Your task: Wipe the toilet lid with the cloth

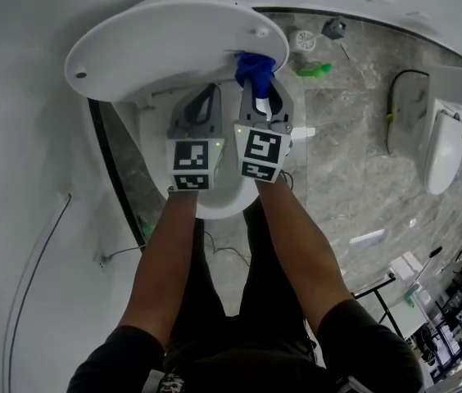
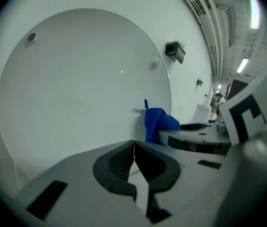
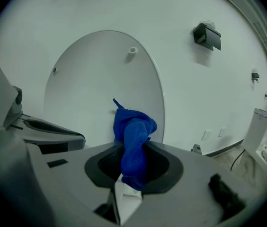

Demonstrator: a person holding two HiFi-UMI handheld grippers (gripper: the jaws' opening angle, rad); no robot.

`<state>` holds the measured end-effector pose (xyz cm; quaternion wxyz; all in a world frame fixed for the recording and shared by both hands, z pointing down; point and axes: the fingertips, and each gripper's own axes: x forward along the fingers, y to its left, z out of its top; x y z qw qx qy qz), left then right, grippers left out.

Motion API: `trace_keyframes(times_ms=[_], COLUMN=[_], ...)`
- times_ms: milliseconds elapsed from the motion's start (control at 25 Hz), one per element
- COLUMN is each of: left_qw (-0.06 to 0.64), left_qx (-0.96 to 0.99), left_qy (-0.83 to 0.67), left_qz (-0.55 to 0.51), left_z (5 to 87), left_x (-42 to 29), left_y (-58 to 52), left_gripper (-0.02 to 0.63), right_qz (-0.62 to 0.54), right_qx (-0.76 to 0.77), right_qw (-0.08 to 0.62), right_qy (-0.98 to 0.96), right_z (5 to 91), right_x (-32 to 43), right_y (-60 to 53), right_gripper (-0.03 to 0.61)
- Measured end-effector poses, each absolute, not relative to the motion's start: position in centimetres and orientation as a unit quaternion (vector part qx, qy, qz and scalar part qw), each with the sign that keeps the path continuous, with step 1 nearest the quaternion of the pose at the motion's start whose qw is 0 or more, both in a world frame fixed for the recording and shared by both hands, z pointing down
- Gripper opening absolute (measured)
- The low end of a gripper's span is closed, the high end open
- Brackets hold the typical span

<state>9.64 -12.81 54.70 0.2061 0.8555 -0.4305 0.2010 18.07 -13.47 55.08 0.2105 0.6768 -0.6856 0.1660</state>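
The white toilet lid (image 1: 165, 43) stands raised against the wall, its round face filling the left gripper view (image 2: 76, 89) and showing in the right gripper view (image 3: 95, 79). My right gripper (image 1: 257, 84) is shut on a bunched blue cloth (image 1: 255, 66), which sticks out past the jaws (image 3: 132, 136) and touches the lid's lower right part. In the left gripper view the blue cloth (image 2: 158, 123) shows to the right. My left gripper (image 1: 205, 97) is shut with nothing in it, its jaws (image 2: 134, 161) pressed together just short of the lid.
The toilet bowl (image 1: 215, 203) lies under both grippers. A green-handled brush (image 1: 313, 70) and a small holder (image 1: 305, 39) sit on the marble floor (image 1: 346, 162) to the right. A second white toilet (image 1: 444, 146) stands farther right. A black box (image 3: 207, 35) hangs on the wall.
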Motion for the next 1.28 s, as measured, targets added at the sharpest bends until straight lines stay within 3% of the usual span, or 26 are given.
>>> trace_keyframes(times_ms=[240,800,1040,1280], left_qw=[0.226,0.235,0.241,0.251], left_qx=[0.84,0.772,0.761,0.775], left_qy=[-0.451,-0.557,-0.572,-0.552], left_qz=[0.199,0.196,0.188,0.177], left_z=[56.0,58.0,58.3,58.5], left_x=[4.9,-14.0,-15.8,-13.1], left_y=[-12.2,-12.9,-12.8,-13.5], left_gripper=[0.012,0.012,0.012,0.012], right_qz=[0.162,0.152,0.154,0.172], right_qx=[0.652,0.545,0.53,0.532], right_qw=[0.224,0.217,0.219,0.223], right_qy=[-0.706,-0.796,-0.804,-0.799], right_z=[56.5,58.6,58.7,60.6], right_x=[14.0,-5.1,-8.1,-7.3], right_y=[-13.4,-14.8,-15.3,-15.5], right_gripper=[0.083,0.083,0.083,0.083])
